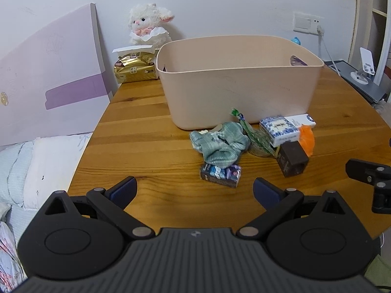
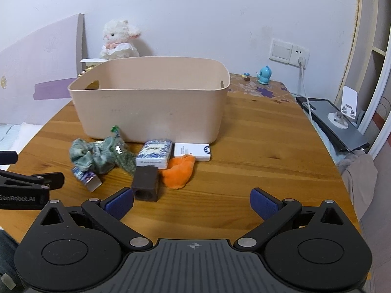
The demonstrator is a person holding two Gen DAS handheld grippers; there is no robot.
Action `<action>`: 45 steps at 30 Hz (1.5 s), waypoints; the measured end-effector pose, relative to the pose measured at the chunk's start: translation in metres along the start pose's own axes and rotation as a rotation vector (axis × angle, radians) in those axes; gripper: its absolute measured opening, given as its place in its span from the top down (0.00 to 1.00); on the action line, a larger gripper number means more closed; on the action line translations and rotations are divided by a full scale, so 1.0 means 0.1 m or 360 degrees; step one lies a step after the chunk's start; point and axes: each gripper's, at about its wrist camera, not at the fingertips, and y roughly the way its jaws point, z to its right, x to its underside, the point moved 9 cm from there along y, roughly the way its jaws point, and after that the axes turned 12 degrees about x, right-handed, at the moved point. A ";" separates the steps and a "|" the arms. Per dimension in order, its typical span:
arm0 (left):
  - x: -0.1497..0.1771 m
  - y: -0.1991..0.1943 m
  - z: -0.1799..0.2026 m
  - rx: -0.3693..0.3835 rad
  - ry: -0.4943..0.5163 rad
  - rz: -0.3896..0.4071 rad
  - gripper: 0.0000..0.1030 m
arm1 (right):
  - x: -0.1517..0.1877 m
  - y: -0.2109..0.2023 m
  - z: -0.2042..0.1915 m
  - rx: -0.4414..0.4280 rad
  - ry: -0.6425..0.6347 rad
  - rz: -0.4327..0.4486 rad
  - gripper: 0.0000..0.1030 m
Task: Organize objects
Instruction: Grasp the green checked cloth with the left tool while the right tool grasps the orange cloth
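Left wrist view: barely starting, by the look of it. Left gripper (image 1: 195, 190) hovering released, jaws spread wide, grasping nothing. Seeing the whole pile still sitting on the round wooden table (image 1: 151, 151), just in front of the beige plastic bin (image 1: 239, 90): crumpled green checked cloth (image 1: 218, 146), small blue-purple carton (image 1: 221, 174) touching the cloth's near edge, green crinkled foil wrapper (image 1: 254, 134), blue-and-white patterned box (image 1: 278, 129), flat white box (image 1: 301, 119), dark brown hollow block (image 1: 292, 158), orange plush piece (image 1: 308, 138). Glimpsing only a purple edge (image 1: 298, 61) at the bin's far rim; unclear if inside or behind. Judging nearly everything left to sort.

Noting, behind the bin: white plush lamb (image 1: 149, 24), gold tissue pack (image 1: 135, 69). Not blocking.

Right wrist view: right gripper (image 2: 191, 201) likewise released and empty, hanging over bare wood. Brown block sitting just beside its left finger (image 2: 119, 201). Items crowding and touching each other, likely complicating a clean single pick; bin wall needing clearing on each drop. Blue figurine (image 2: 264, 75), grey tablet (image 2: 334, 127) well apart.
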 end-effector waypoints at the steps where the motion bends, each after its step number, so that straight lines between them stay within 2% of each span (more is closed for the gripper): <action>1: -0.02 0.03 -0.01 -0.0001 -0.0001 -0.0002 0.01 | -0.02 0.05 0.01 0.0002 0.0006 -0.0004 0.00; 12: -0.26 0.46 -0.17 0.0005 -0.0034 -0.0046 0.02 | -0.16 0.61 0.00 -0.0009 -0.0052 -0.0088 0.01; 20: -0.30 0.84 -0.18 0.0128 -0.0077 -0.0165 0.04 | -0.09 1.04 -0.11 -0.0041 -0.0127 -0.0223 0.07; 24: -0.29 1.01 -0.17 0.0188 -0.0109 -0.0232 0.17 | -0.09 1.14 -0.17 -0.0082 -0.0134 -0.0250 0.10; 27: -0.30 1.09 -0.16 0.0259 -0.0146 -0.0267 0.26 | -0.10 1.20 -0.22 -0.0106 -0.0135 -0.0259 0.17; 31: -0.30 1.13 -0.09 0.0332 -0.0127 -0.0286 0.50 | -0.11 1.26 -0.30 -0.0183 -0.0117 -0.0265 0.32; 33: -0.30 1.13 -0.05 0.0361 -0.0115 -0.0286 0.63 | -0.13 1.25 -0.33 -0.0204 -0.0126 -0.0243 0.53; 35: -0.29 1.13 -0.02 0.0374 -0.0093 -0.0278 0.71 | -0.14 1.20 -0.37 -0.0228 -0.0136 -0.0225 0.91; 37: -0.29 1.12 -0.01 0.0374 -0.0080 -0.0264 0.77 | -0.13 1.16 -0.41 -0.0212 -0.0164 -0.0212 0.93; 45: -0.30 0.93 -0.04 0.0402 -0.0097 -0.0197 0.85 | -0.11 0.96 -0.29 -0.0204 -0.0134 -0.0189 0.95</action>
